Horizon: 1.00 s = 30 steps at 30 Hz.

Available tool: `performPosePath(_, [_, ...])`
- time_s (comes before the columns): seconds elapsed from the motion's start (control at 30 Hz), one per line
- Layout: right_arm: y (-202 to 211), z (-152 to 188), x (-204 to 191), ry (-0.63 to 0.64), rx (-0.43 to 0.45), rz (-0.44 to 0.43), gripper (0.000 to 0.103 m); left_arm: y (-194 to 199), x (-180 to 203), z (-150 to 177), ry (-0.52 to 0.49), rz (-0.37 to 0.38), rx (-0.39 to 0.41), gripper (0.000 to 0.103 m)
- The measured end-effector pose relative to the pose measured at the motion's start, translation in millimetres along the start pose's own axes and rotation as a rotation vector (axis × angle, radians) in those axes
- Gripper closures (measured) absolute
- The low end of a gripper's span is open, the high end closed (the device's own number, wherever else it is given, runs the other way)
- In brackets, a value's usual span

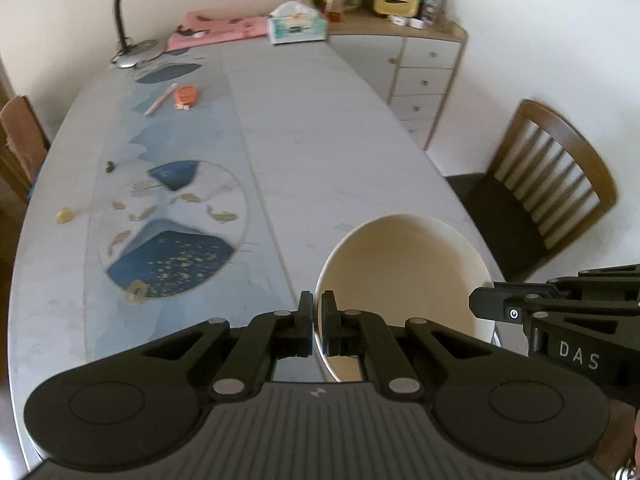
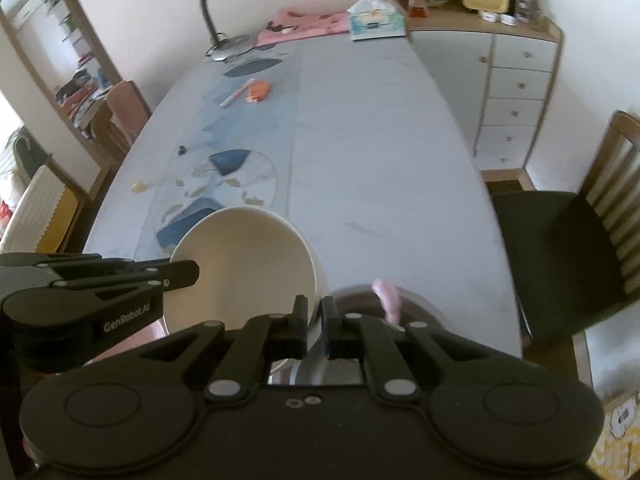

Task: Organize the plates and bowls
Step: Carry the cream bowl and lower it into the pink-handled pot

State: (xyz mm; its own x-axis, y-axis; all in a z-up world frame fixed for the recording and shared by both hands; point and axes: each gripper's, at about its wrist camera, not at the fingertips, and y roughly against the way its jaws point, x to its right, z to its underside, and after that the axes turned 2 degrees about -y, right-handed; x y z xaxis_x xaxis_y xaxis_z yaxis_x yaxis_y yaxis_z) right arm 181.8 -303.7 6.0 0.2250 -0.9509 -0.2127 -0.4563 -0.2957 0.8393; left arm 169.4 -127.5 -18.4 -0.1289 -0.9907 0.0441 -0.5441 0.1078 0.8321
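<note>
We hold the white bowl [image 1: 404, 276] between both tools, raised over the near end of the table [image 1: 304, 128]. The left gripper [image 1: 317, 320] is clamped on the bowl's left rim, one finger inside the wall and one outside; the right gripper [image 2: 314, 322] is clamped the same way on the opposite rim. In the right wrist view a metal bowl [image 2: 416, 304] sits just below and beside the white bowl, with a pink object [image 2: 387, 298] in it that is too blurred to identify. We judge the white bowl to be rigid, smooth-walled and of moderate weight, probably ceramic or melamine, and therefore slippery at the pads and liable to chip if it strikes the metal bowl or the table. The thin rim is the only practical place to take hold, and two opposed grips keep the bowl from swinging. We recommend keeping both grips level with each other, since a twist between the two hands could lever the rim out of one pair of pads. The far end of the table carries a desk lamp [image 1: 134, 12] and a tissue box [image 1: 296, 24], well apart from the work.
</note>
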Motion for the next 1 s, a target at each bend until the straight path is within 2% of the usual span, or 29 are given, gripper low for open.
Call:
performPosePath(0.27, [6.0,25.9,29.0,-0.061,-0.012,0.042,0.096,-14.9,34.7,19.2,-0.050,0.035,-0.035,0.100])
performPosePath(0.47, [-2.4,39.6,47.6,-0.087,-0.041,0.050,0.096,-31.5,53.7,29.5,-0.093,0.025,-0.056,0.100])
performPosePath(1.0, [-30.7,55.3,63.4,-0.078,-0.109,0.058,0.096,-64.8,69.4,42.4,-0.137,-0.004,-0.110,0.100])
